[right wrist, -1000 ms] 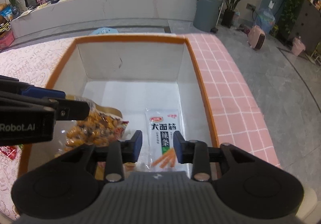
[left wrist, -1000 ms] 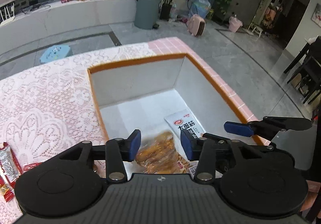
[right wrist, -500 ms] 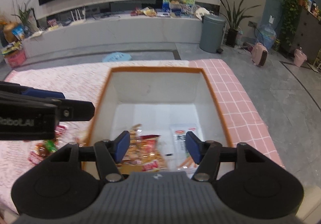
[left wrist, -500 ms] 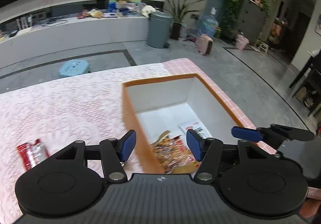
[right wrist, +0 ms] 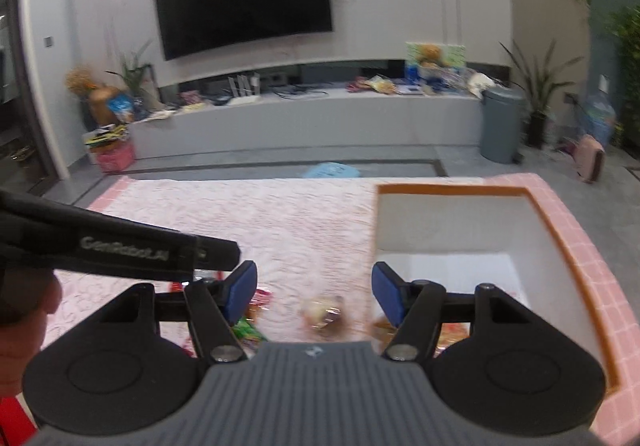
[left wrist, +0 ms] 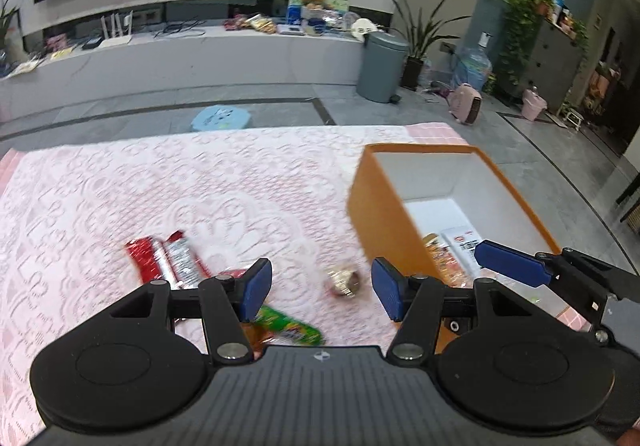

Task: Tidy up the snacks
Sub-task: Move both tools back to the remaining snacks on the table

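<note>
Standing on the lace-covered desk point(left wrist: 120, 186), the orange box point(left wrist: 384, 214) already holds a few packets; the loose snacks lie left of it. Nearest it sits a small round wrapped snack point(left wrist: 343, 282), straight ahead between the spread, empty fingers of the left gripper point(left wrist: 322, 292), and likewise before the right gripper point(right wrist: 314, 294), also wide and empty.

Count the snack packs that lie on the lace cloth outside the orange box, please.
3 visible: red pack far left, green pack near the left claw, small round pack beside the box. More may be hidden.
</note>
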Tool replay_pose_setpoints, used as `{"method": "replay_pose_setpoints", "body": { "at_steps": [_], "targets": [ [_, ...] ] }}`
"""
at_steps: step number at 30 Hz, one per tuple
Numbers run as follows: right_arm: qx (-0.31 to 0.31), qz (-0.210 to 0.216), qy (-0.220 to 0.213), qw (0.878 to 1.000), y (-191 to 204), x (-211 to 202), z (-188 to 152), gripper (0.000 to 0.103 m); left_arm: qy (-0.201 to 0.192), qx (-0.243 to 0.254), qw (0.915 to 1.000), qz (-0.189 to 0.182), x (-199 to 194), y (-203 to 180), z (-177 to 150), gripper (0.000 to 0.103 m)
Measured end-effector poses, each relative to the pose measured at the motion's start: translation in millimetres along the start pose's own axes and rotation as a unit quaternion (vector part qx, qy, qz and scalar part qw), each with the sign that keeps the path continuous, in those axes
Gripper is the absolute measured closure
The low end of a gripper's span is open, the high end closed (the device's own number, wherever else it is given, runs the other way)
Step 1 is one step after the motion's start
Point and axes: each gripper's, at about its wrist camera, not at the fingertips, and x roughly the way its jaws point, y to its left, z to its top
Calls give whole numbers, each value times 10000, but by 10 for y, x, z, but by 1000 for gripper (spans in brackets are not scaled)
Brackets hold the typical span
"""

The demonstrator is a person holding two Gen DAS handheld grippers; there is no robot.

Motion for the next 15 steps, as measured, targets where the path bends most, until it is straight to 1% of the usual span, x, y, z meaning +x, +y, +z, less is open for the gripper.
{"method": "replay_pose_setpoints", "body": {
  "at_steps": [3, 5, 8, 9, 13, 15],
  "targets": [
    [-279, 56, -42, 9996, 187, 66, -53, 41, 28, -165, 9999, 8, -25, 215, -78, 36],
    [-472, -2, -39, 9989, 306, 113, -109, 43, 60, -308, 9995, 20, -28, 358, -122, 36],
    [-630, -58, 71, 9980, 438, 238, -191, 49, 157, -516, 9985, 41, 7, 552, -186, 36],
    [-624, -72, 107, 9980, 475, 282, -218, 53, 191, -578, 9981, 57, 27, 597, -210, 36],
    [-746, -103, 263, 9968, 552, 482, -300, 58, 320, -726, 9968, 111, 116, 783, -297, 36],
    [-823, -95, 345, 9960, 574, 578, -349, 59, 385, -819, 9959, 81, 174, 882, -338, 36]
  ]
}}
